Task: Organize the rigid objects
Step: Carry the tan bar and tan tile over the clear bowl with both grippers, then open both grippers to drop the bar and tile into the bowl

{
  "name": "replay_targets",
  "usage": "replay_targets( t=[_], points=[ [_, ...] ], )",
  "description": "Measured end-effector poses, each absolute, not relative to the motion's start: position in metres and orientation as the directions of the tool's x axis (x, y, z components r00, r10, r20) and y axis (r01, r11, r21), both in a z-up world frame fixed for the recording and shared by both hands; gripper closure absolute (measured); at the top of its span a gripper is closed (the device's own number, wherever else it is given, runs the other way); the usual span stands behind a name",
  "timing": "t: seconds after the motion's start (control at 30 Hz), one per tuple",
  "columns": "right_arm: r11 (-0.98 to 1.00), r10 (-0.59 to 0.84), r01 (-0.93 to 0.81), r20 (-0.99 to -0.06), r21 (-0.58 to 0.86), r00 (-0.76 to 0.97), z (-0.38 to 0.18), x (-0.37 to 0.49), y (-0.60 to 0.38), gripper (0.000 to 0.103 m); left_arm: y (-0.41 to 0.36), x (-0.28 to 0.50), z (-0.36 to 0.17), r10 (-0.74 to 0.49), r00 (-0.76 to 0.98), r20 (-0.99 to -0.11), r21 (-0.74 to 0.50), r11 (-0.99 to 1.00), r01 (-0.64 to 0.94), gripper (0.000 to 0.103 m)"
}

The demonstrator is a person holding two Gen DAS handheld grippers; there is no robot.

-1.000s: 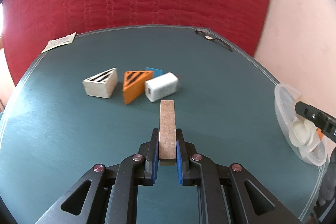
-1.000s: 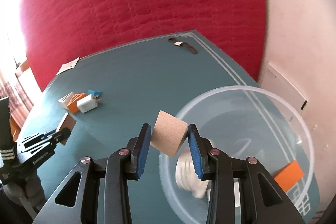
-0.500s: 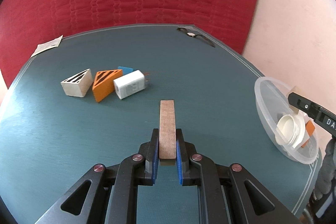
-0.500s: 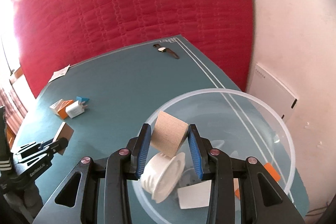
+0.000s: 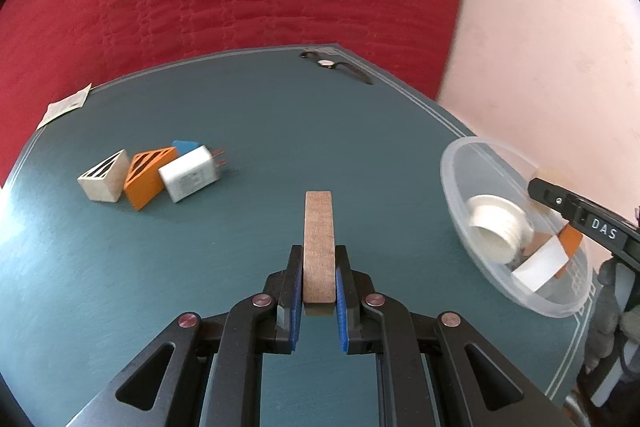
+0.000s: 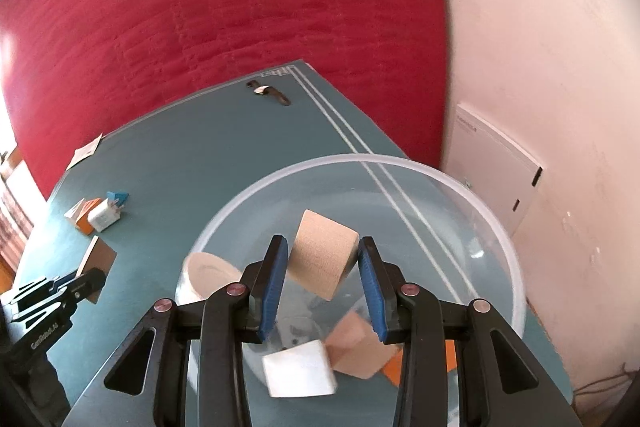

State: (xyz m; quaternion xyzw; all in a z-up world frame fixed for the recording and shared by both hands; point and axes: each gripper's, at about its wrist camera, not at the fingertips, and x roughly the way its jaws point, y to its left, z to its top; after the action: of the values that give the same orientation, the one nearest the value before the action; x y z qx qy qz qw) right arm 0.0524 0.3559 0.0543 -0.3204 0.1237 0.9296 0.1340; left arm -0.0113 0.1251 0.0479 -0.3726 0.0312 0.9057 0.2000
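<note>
My left gripper is shut on a flat brown wooden block, held on edge above the teal table. My right gripper is shut on a tan wooden block, held tilted over the clear plastic bowl. The bowl holds a white ring, a white block, a tan block and an orange piece. On the table's left lie a cream wedge, an orange wedge, a white charger and a blue piece.
A wristwatch lies at the table's far edge and a paper slip at its far left. The bowl stands at the table's right edge, near the pink wall. A red quilted cloth hangs behind the table.
My right gripper has moved with the tan block from beside the bowl to over its middle. My left gripper has swung right with the brown block, bringing the bowl into its view.
</note>
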Motion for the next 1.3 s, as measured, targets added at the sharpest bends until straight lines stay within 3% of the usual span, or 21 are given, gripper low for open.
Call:
replay_targets(
  t=[1.13,1.2,1.3],
  points=[
    [-0.885,0.204,-0.405,-0.591,0.23,-0.781,0.059,0.071,0.401,0.063,0.246,0.003,0.067,0.534,-0.512,-0.672,-0.108,-0.756,-0.646,0.088],
    [-0.884,0.204,-0.406,-0.589,0.233,-0.782,0.06,0.07,0.401,0.063,0.25,0.001,0.066,0.534,-0.51,-0.674,-0.112,-0.757,-0.644,0.085],
    [-0.883,0.205,-0.407,-0.586,0.235,-0.784,0.061,0.071,0.401,0.063,0.249,0.001,0.066,0.525,-0.526,-0.669,-0.106,-0.768,-0.632,0.059]
  ],
)
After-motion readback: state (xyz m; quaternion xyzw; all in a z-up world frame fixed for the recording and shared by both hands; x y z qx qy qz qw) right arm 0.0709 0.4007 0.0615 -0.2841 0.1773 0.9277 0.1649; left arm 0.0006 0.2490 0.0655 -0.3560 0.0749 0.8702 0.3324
